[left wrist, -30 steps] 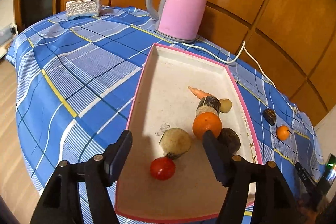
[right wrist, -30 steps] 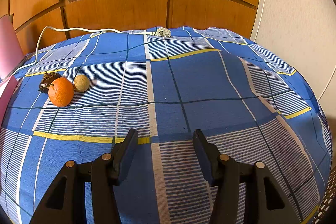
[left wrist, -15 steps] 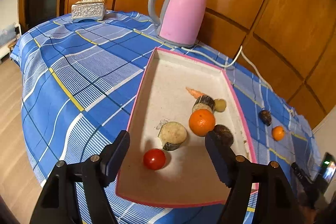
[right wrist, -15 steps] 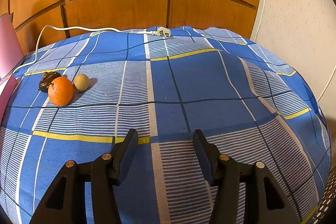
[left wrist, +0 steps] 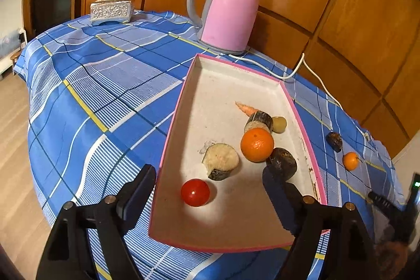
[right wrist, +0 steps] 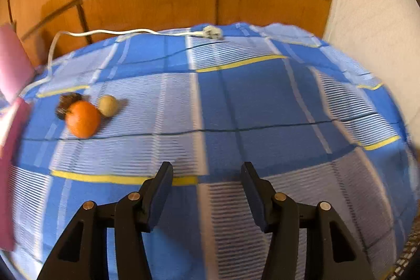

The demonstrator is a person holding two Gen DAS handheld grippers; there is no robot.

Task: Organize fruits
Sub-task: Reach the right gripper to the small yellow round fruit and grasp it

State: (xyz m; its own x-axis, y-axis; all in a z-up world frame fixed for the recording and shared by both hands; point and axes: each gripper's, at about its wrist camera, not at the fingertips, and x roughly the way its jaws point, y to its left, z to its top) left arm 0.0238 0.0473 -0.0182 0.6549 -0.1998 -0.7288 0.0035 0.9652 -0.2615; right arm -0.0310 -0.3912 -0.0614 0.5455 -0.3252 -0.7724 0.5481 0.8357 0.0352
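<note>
1. The left gripper (left wrist: 208,189) hung over the near end of the pink-rimmed tray (left wrist: 168,148), its fingers wide and just opened further, nothing pressed between them.
2. In the tray lay a tomato (left wrist: 195,192), an orange (left wrist: 257,144) and dark cut pieces.
3. The right gripper (right wrist: 207,186) hovered empty above the checked surface (right wrist: 262,106), its fingers partly open, having just narrowed.
4. A second orange (right wrist: 83,118) sat on the cloth, well left of the right gripper.

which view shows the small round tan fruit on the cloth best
The right wrist view: the tan fruit lies in the open beside the orange, though blurred. The left wrist view does not show it on the cloth.
</note>
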